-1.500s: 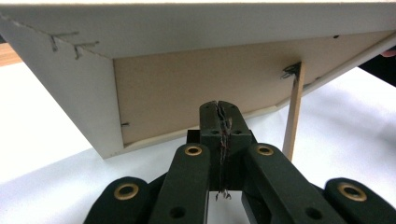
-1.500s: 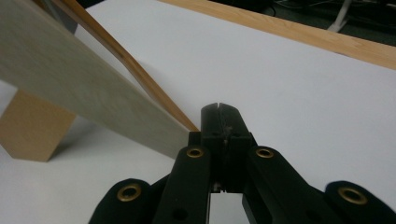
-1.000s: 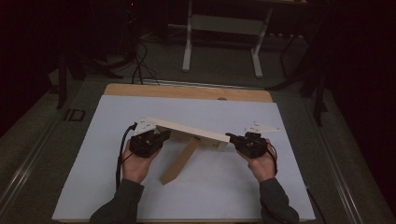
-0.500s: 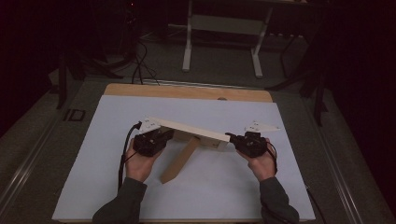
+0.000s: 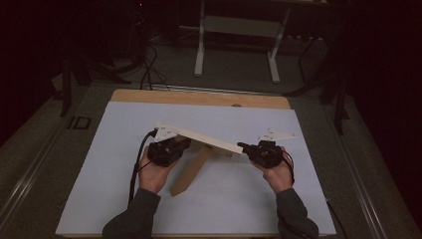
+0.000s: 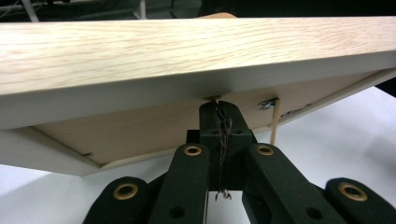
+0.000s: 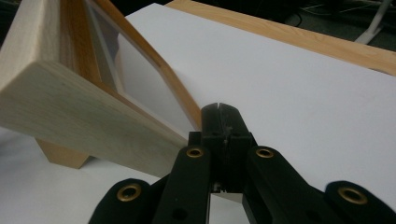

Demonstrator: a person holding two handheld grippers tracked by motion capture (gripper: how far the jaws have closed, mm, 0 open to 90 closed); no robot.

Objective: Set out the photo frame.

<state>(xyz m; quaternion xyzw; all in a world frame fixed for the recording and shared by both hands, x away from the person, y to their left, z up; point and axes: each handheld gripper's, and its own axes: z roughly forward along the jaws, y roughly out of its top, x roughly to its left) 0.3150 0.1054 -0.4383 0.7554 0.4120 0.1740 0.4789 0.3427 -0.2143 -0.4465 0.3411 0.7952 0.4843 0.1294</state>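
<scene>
Two claws work one wooden frame here, a pale picture frame raised off the white sheet that covers the table, with its back stand hanging down and touching the sheet below. The left claw sits at the frame's left end; in the left gripper view its jaws are pressed together, tips right up under the frame's lower edge, and whether they nip anything thin there I cannot tell. The right claw meets the frame's right end; in the right gripper view its jaws are likewise pressed together, tips against the inner lip by the glass, propping rather than pinching as far as I can judge. So the frame is up and tilted, carried between both hands near the middle of the sheet, with its stand swung out. I judge the work roughly midway: the frame is lifted and the stand unfolded, but it does not yet rest on its own, so setting it down steady on stand and lower edge and drawing both claws clear is left. As for writing, the dark mat left of the table bears the letters "ID"; the frame shows no brand or label I can read, only a small dark clip mark on its backing.
</scene>
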